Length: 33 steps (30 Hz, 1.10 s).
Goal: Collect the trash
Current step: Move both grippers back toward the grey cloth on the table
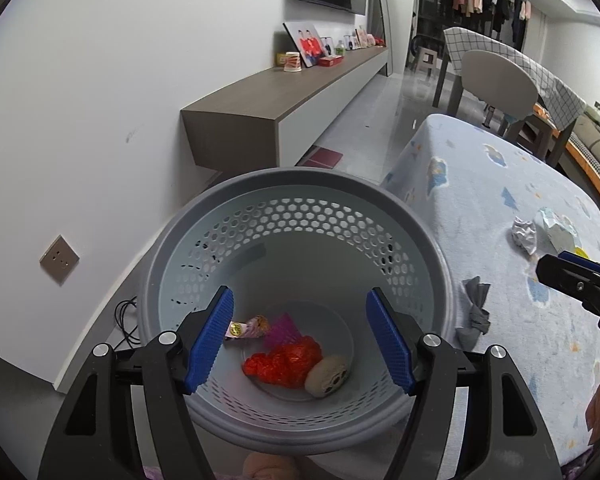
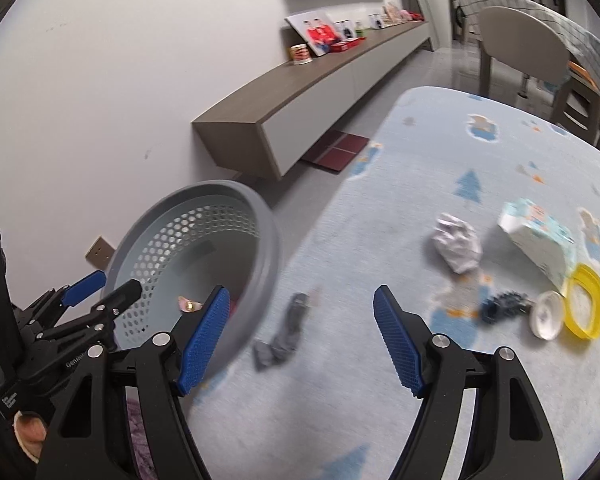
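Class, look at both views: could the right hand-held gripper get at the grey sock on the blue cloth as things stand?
Probably yes. The right hand-held gripper is open and empty, and the grey sock lies bare on the blue cloth right ahead of it, beside the basket, with nothing over it.

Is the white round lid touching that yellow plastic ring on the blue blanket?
Touching, it seems: in the right wrist view the white lid sits against the yellow ring, its edge meeting or overlapping the ring's near rim with no blanket showing between.
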### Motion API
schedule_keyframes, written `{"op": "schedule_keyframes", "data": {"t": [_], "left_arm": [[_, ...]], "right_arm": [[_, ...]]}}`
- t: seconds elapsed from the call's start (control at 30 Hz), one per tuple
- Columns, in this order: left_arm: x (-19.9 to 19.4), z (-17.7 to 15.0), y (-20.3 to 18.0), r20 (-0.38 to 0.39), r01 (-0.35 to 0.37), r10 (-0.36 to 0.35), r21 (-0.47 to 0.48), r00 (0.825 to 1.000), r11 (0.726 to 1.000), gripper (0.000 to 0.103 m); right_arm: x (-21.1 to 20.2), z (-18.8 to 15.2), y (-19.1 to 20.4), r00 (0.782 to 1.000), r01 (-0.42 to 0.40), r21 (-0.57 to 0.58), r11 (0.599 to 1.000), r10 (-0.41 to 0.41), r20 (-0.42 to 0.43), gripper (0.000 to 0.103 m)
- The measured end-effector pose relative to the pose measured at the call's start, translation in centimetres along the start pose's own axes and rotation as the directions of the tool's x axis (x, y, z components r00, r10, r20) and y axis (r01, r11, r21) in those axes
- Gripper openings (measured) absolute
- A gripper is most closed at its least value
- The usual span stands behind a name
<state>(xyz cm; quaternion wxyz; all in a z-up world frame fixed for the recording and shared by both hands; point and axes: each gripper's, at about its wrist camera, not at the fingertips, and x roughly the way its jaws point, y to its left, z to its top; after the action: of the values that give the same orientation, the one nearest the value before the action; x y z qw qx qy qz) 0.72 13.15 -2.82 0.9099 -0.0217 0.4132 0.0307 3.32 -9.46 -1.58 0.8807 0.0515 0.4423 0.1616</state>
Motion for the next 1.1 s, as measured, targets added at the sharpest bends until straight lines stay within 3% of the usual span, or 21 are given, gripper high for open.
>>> {"op": "schedule_keyframes", "data": {"t": [0.1,0.3,0.57,0.87,1.1], "left_arm": [[-0.3,-0.2,-1.5,0.013,0.008,-0.008,0.030,1.000,1.000,0.074],[-0.8,-0.9,-4.7,0.021,0.037,-0.039,0.092,0.999,0.995,0.074],[-0.7,-3.4,-9.5,-0.040,0.127,-0.122,0.151,0.992,0.980,0.074],[-0.3,-5.0,-12.8,-0.062,0.183,-0.175,0.154,0.983,0.971,0.074],[1.5,-5.5,-13.8,-0.095,0.161,-0.146,0.176,0.985,0.971,0.074]], "right_arm": [[-1.3,-1.2,-2.0,0.999,0.047,0.043,0.998,-0.048,0.007,0.071],[-3.9,-4.8,-5.0,0.996,0.085,0.121,0.989,-0.086,0.003,0.071],[-6.7,-8.3,-7.0,0.995,0.093,0.179,0.979,-0.099,0.022,0.071],[-8.7,-8.3,-7.7,0.995,0.054,0.195,0.979,-0.069,0.067,0.071],[-9.2,-8.3,-8.2,0.996,0.053,0.200,0.978,-0.067,0.066,0.071]]}}
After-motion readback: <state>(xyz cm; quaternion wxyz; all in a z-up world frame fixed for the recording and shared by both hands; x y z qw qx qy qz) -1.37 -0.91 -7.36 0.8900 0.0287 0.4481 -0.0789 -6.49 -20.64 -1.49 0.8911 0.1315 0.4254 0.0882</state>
